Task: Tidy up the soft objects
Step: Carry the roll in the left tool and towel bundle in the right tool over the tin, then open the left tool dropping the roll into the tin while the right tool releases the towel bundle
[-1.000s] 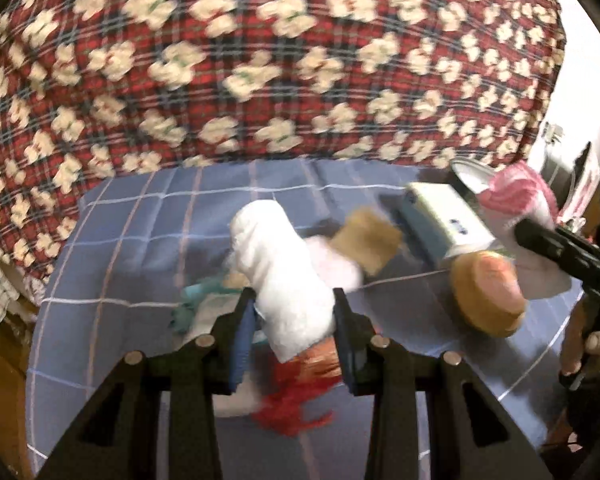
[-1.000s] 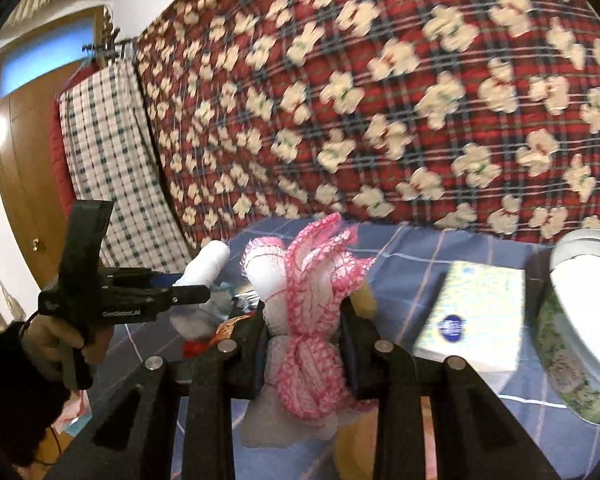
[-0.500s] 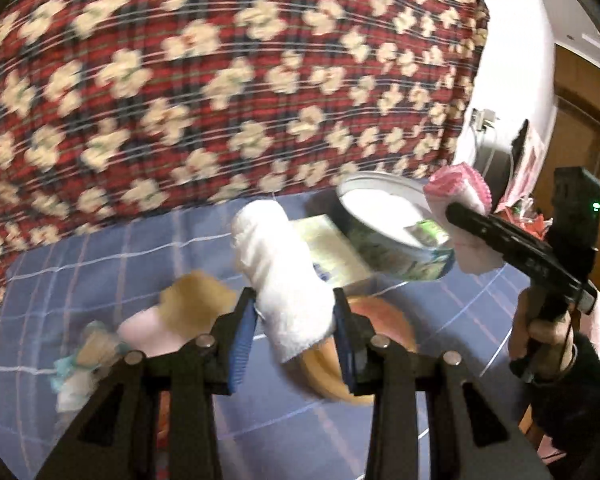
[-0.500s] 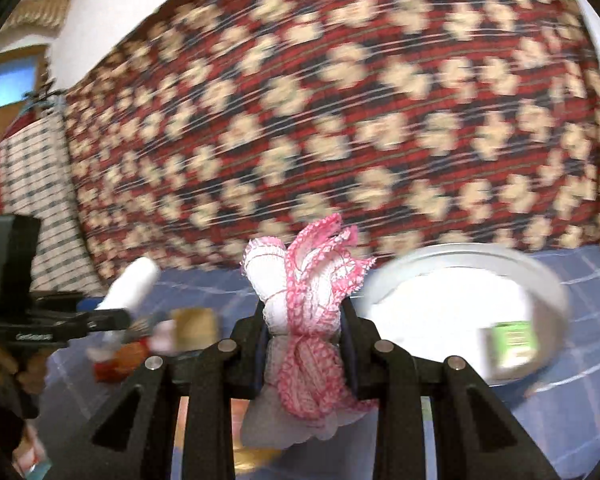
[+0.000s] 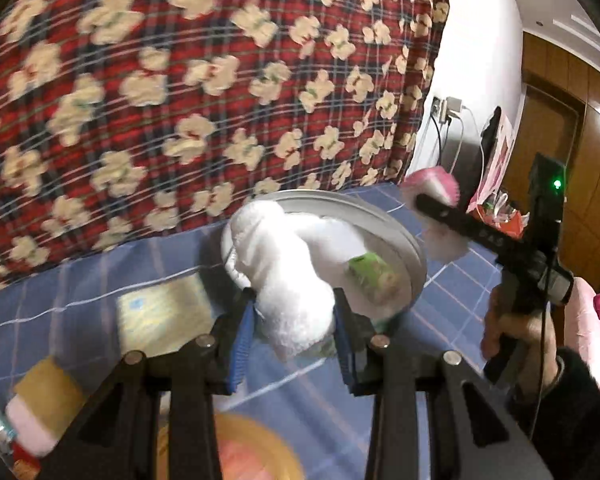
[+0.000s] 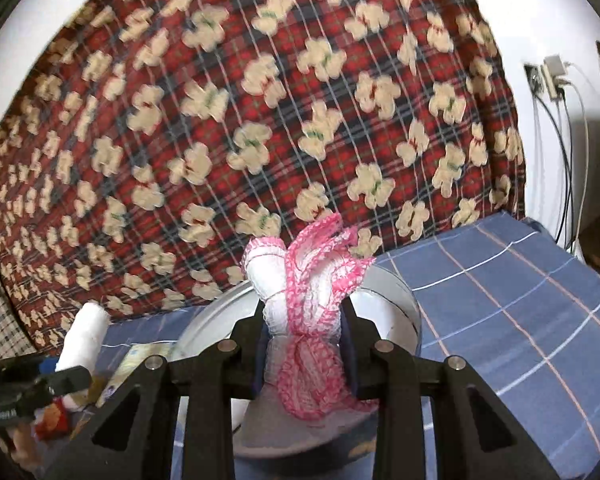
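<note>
My left gripper [image 5: 294,318] is shut on a rolled white towel [image 5: 284,276], held up in front of a round metal tin [image 5: 400,240] on the blue checked cloth. My right gripper [image 6: 304,344] is shut on a white cloth bundle with pink lace trim [image 6: 304,312], held just over the same tin [image 6: 400,300]. A small green packet [image 5: 370,270] lies inside the tin. In the left wrist view the right gripper [image 5: 432,204] with the pink bundle [image 5: 432,184] is to the right of the tin. The white towel also shows at the left of the right wrist view [image 6: 84,336].
A red plaid quilt with cream flowers [image 5: 180,80] rises behind the blue checked cloth [image 6: 520,300]. A pale tissue pack [image 5: 160,316], a tan sponge [image 5: 48,384], a pink roll [image 5: 28,424] and an orange round object [image 5: 240,452] lie left and below. Cables hang on the right wall [image 6: 560,120].
Both grippers have swung to the right, still holding their cloths. The tin has come from the right side to straight ahead in both views; the sponge and loose items have dropped to the lower left.
</note>
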